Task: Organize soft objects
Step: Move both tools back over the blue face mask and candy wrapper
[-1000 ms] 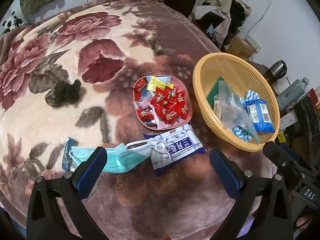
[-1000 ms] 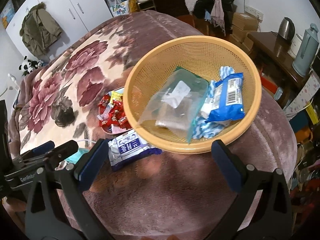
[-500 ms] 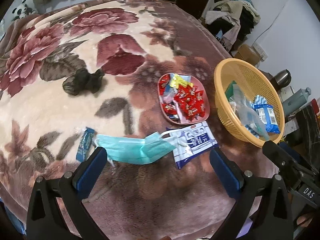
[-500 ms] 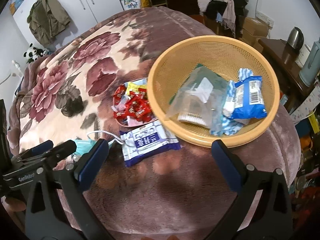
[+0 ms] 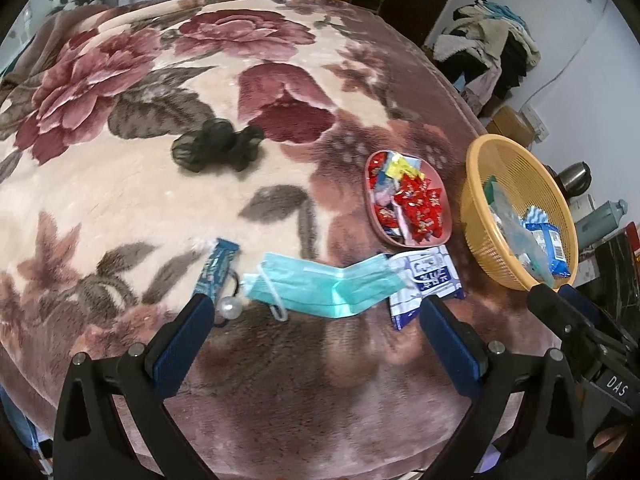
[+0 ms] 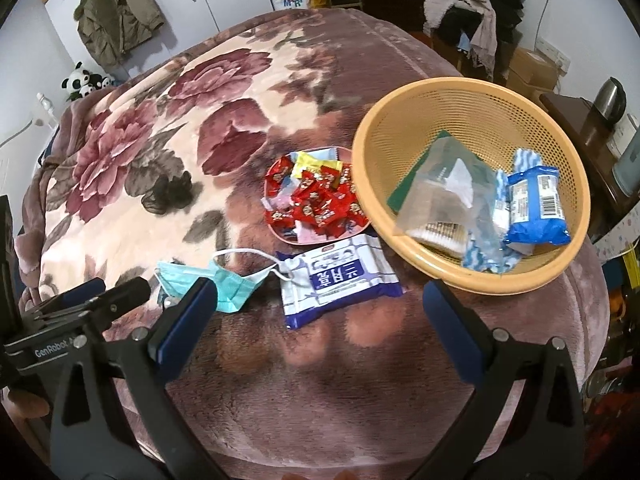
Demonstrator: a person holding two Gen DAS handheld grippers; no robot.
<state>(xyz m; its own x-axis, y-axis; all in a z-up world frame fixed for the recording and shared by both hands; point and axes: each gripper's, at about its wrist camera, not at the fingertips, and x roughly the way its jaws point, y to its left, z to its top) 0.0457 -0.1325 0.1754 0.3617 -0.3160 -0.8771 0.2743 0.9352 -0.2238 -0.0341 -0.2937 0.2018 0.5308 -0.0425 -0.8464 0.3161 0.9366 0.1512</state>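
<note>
A teal face mask lies on the floral blanket, also in the right wrist view. A white and blue tissue pack lies beside it, under the mask's ear loop. A black hair net lies farther back. An orange basket holds a blue packet and a clear bag. My left gripper is open and empty above the mask. My right gripper is open and empty above the tissue pack.
A pink plate of red candies sits between the basket and the mask. A blue wrapper and a pearl hair tie lie left of the mask. The bed edge is near; a kettle and a clothes pile stand to the right.
Both grippers have pulled back and shifted left. The left view now centres on the mask and shows the wrapper and hair tie; the right view has moved from the basket to the tissue pack.
</note>
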